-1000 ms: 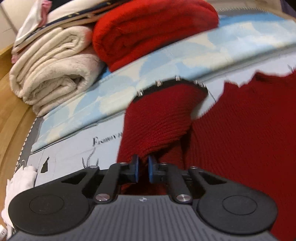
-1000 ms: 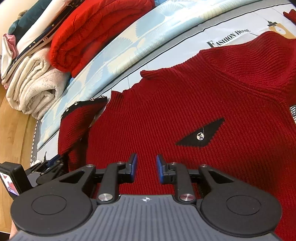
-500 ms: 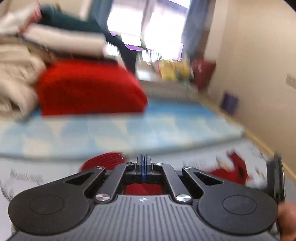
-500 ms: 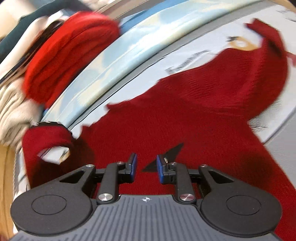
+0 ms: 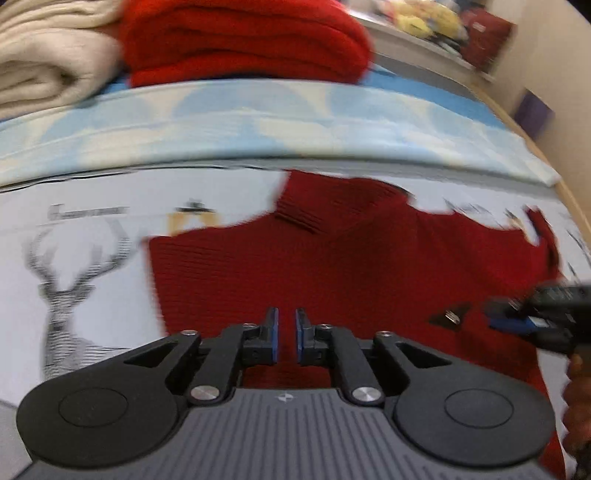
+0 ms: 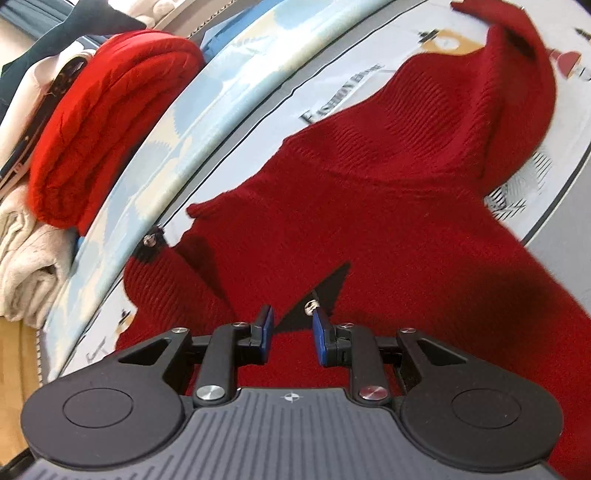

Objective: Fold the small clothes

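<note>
step: sleeve fold on my dark red knit sweater (image 5: 332, 266); one sleeve (image 6: 166, 280) lies folded onto the body.
sweater: flat on the printed sheet (image 5: 92, 258), collar toward the folded stack.
left gripper (image 5: 286, 334): jaws opening, nothing between.
right gripper (image 6: 290, 332): slightly spread, empty, over the chest emblem (image 6: 317, 295).
next: probably grab the other sleeve (image 6: 517, 92), fold it inward.
containers: none in view.

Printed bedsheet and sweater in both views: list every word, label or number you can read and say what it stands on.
"FASHION HOME": on the printed sheet, right wrist view, beside the dark red sweater.
Same line of print in the left wrist view: too blurred to read.
Small metal badge on the sweater: too small to read.
</note>
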Tool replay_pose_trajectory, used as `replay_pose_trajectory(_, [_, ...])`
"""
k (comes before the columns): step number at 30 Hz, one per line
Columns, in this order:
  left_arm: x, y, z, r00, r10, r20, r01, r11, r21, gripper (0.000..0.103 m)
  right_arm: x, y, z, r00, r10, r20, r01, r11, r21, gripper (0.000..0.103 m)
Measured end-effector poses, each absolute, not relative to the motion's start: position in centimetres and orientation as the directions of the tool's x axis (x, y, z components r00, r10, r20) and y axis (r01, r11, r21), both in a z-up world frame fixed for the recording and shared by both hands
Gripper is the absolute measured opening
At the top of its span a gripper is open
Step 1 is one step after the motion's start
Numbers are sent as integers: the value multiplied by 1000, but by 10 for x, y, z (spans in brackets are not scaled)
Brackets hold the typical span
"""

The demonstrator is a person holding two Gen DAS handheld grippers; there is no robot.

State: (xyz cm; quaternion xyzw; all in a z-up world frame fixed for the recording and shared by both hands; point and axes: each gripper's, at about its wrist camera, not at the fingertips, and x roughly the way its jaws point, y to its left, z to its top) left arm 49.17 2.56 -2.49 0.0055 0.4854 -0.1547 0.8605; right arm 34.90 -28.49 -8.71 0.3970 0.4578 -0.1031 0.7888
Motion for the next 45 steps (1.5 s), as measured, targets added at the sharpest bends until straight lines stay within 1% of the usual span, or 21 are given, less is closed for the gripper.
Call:
replay_pose_trajectory(1, [488,16,-29,460,-286,-841,316,937,-147,32,349,-285,-87,560,206,-803,526,660,536,25])
replay_pose_trajectory(2, [485,8,-34,443,-301,-845,353,924,-145,45,349,-285,-87,560,212,-801,526,656,541,25])
replay_pose_trajectory(3, [482,-3,-40,423,-309,-852,395,909,-133,51,350,-287,-87,560,220,-799,527,650,548,25])
replay_pose_trajectory(6, [476,-30,-60,385,-276,-881,472,879,-69,58,353,-287,-91,554,247,-795,530,631,566,25])
replay_pose_trajectory(9, [474,-45,-76,397,-237,-887,483,876,-18,58,353,-287,-93,547,271,-792,531,618,579,25])
replay_pose_trajectory(13, [476,-56,-82,432,-244,-868,471,882,-13,60,354,-288,-94,544,291,-787,528,610,591,25])
replay_pose_trajectory(15, [475,-63,-86,448,-228,-865,481,877,18,60,354,-288,-94,544,296,-785,526,608,594,25])
replay_pose_trajectory(16, [474,-67,-87,448,-221,-866,492,870,33,59,354,-287,-94,543,299,-784,525,608,596,25])
replay_pose_trajectory(18, [474,-63,-88,454,-191,-870,498,864,70,16,355,-285,-95,539,308,-784,521,610,597,25])
replay_pose_trajectory(22, [486,-27,-63,517,-136,-845,345,937,60,9,357,-282,-97,528,323,-785,518,610,600,25])
replay_pose_trajectory(25, [497,22,-37,595,11,-804,123,987,105,8,357,-283,-96,529,323,-785,517,611,600,25])
replay_pose_trajectory(27, [505,53,-39,558,89,-825,-2,994,106,7,357,-283,-96,530,322,-784,517,610,600,25])
replay_pose_trajectory(28, [508,62,-45,528,107,-843,-21,993,113,6,357,-283,-95,531,321,-784,517,610,600,25])
replay_pose_trajectory(31, [514,76,-66,432,75,-899,-16,997,75,8,357,-281,-97,528,321,-786,516,614,597,25])
replay_pose_trajectory(33, [511,80,-59,451,68,-890,-36,998,58,11,358,-279,-99,524,324,-788,518,613,596,25])
replay_pose_trajectory(34, [510,78,-51,484,61,-873,-35,998,51,15,358,-278,-99,522,325,-789,519,613,596,25])
replay_pose_trajectory(36, [505,71,-33,581,43,-813,-14,999,43,44,359,-275,-99,520,330,-788,515,615,597,25])
replay_pose_trajectory(37, [503,67,-28,613,46,-789,-1,998,57,52,359,-274,-99,519,331,-788,512,617,597,25])
replay_pose_trajectory(38, [502,64,-27,632,52,-773,6,997,71,62,359,-273,-99,519,333,-788,510,619,597,25])
replay_pose_trajectory(40, [507,62,-28,656,48,-753,1,998,65,64,359,-273,-100,516,337,-787,509,618,599,25])
replay_pose_trajectory(45, [520,67,-36,665,12,-747,-46,999,-25,63,360,-274,-100,512,357,-781,498,617,609,25])
